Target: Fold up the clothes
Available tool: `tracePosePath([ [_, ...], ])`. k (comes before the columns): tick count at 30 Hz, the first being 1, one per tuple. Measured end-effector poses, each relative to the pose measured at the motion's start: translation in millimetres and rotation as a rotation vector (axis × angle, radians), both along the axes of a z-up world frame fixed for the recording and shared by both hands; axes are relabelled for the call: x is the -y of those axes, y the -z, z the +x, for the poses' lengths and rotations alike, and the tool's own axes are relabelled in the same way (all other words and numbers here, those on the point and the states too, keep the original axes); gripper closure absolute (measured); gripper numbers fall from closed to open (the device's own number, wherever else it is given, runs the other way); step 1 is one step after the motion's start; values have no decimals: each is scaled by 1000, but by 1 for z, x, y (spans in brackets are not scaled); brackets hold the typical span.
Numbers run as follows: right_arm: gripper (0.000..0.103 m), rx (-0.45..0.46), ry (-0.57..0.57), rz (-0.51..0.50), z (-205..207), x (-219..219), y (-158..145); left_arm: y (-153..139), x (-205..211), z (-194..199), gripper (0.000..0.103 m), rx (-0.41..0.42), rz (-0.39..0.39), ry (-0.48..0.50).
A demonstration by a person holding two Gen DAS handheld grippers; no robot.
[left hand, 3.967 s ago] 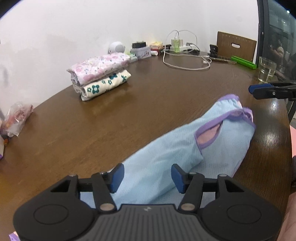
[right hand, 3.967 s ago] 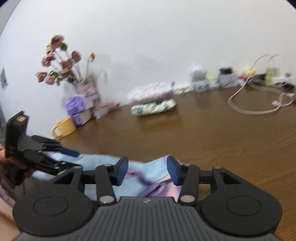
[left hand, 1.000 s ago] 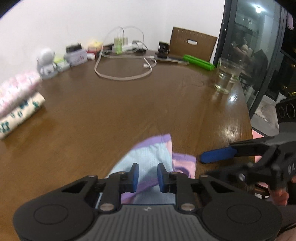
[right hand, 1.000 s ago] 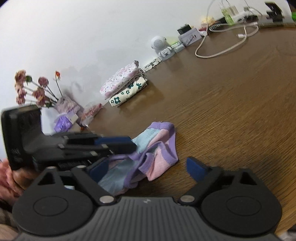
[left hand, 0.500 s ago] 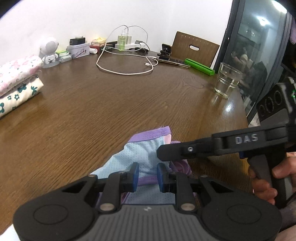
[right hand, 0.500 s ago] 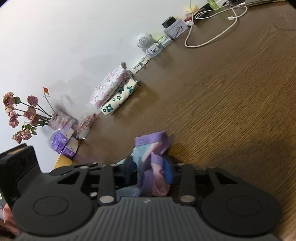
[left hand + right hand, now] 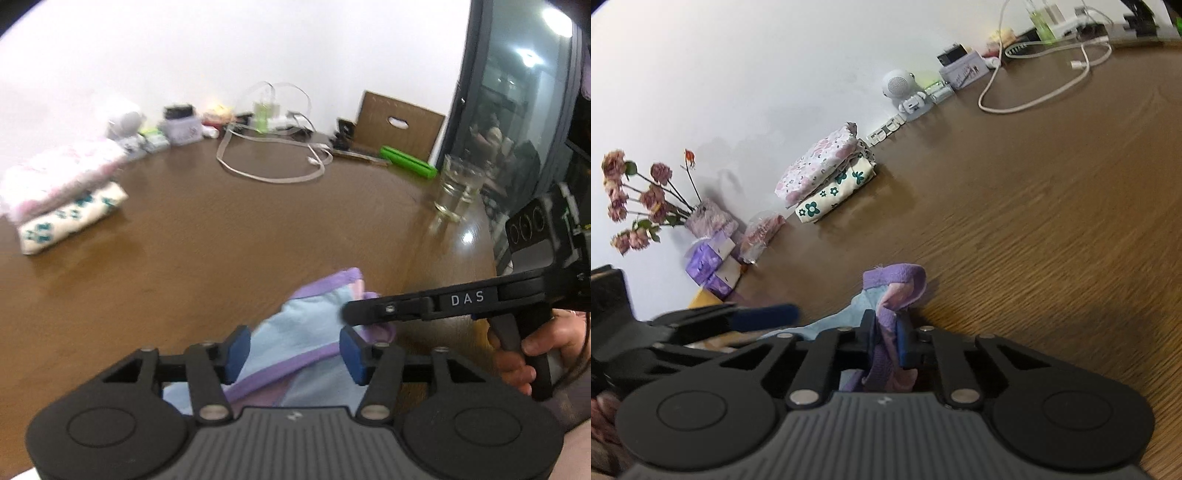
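Note:
A small light-blue garment with purple trim lies bunched on the brown table near its front edge. My left gripper is open, its blue pads either side of the garment's near part. My right gripper is shut on the garment's purple-and-pink edge; it also shows in the left wrist view, reaching in from the right onto the cloth. The left gripper shows blurred at the left of the right wrist view.
A stack of two folded floral garments lies at the back left. A white cable, small items, a glass of water, a green bar, flowers and purple boxes line the table's edges.
My left gripper has opened and let go of the garment. My right gripper has stayed shut on the purple edge, and both views have shifted a little.

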State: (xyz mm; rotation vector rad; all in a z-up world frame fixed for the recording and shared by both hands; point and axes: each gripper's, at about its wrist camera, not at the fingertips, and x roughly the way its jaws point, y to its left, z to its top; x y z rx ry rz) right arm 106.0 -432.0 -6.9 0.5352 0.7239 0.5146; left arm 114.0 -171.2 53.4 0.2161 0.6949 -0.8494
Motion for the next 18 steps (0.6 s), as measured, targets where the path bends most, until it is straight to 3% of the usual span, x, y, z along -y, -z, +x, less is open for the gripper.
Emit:
tracePosePath([
  [5, 93, 43, 8, -76, -1, 3, -10, -11, -56, -8, 41, 37, 6, -118],
  [12, 93, 97, 57, -216, 4, 13, -28, -8, -129, -22, 40, 29, 43, -284],
  [18, 93, 196, 75, -412, 4, 1, -58, 4, -171, -38, 41, 23, 70, -325],
])
